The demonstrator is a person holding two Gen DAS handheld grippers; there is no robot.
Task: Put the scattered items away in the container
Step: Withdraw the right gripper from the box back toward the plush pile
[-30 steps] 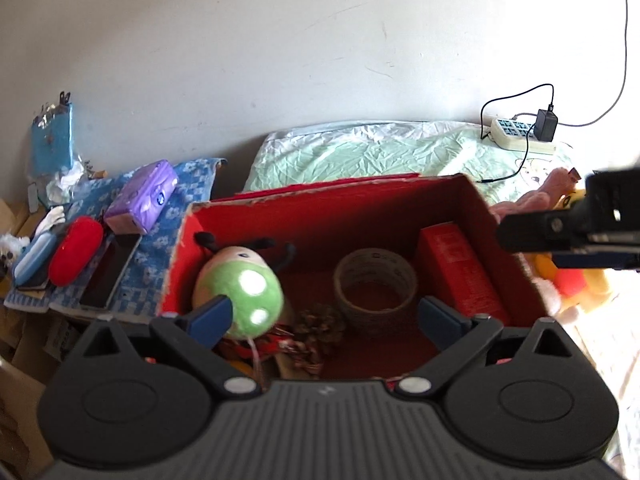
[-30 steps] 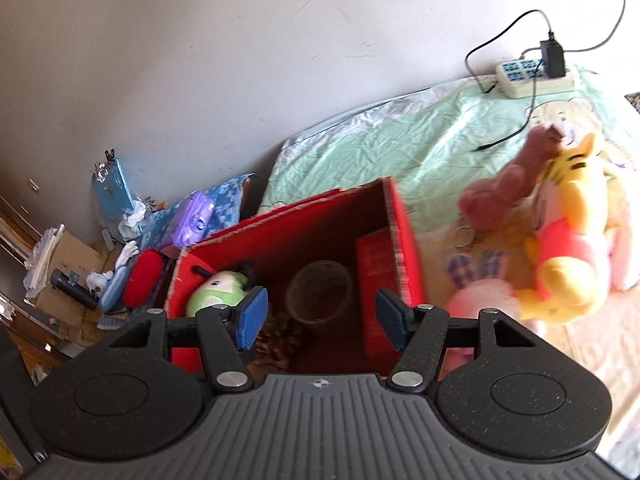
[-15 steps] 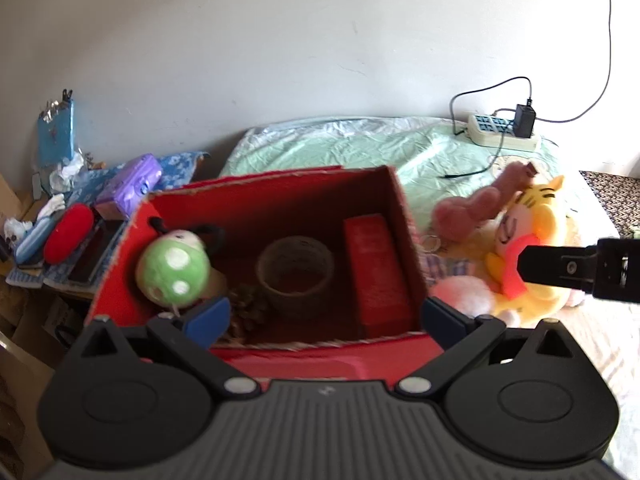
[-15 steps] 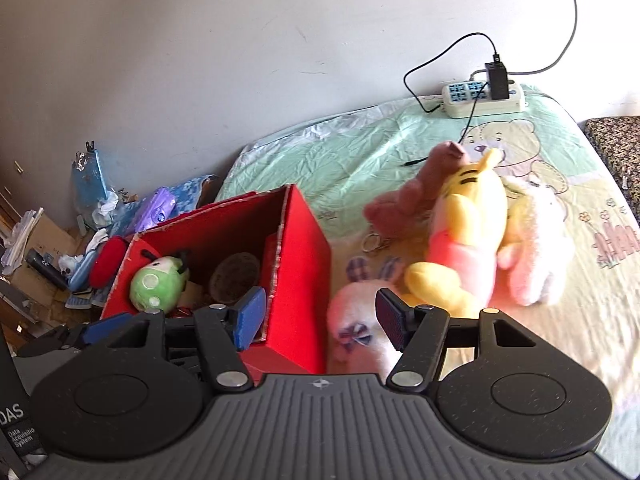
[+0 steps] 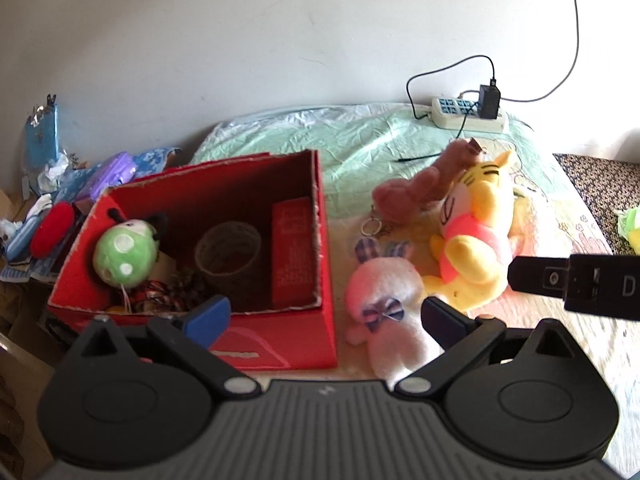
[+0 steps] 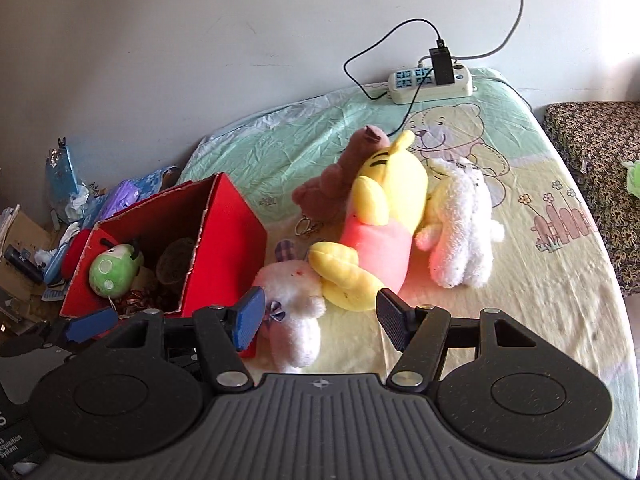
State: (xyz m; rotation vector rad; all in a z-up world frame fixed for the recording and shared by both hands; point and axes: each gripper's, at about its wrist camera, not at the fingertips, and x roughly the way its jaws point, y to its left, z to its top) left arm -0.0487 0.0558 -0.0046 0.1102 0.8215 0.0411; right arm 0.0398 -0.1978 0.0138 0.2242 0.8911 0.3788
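While hovering with jaws apart and empty, right gripper point(image 6: 320, 316) above pink bunny point(image 6: 294, 308), left gripper point(image 5: 324, 316) likewise open, red box point(image 5: 276, 344) beneath its left finger.

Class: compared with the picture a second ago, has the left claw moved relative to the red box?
Yes. The left claw has shifted rightward: the red box now sits left of centre, and the pink bunny lies between its fingers.
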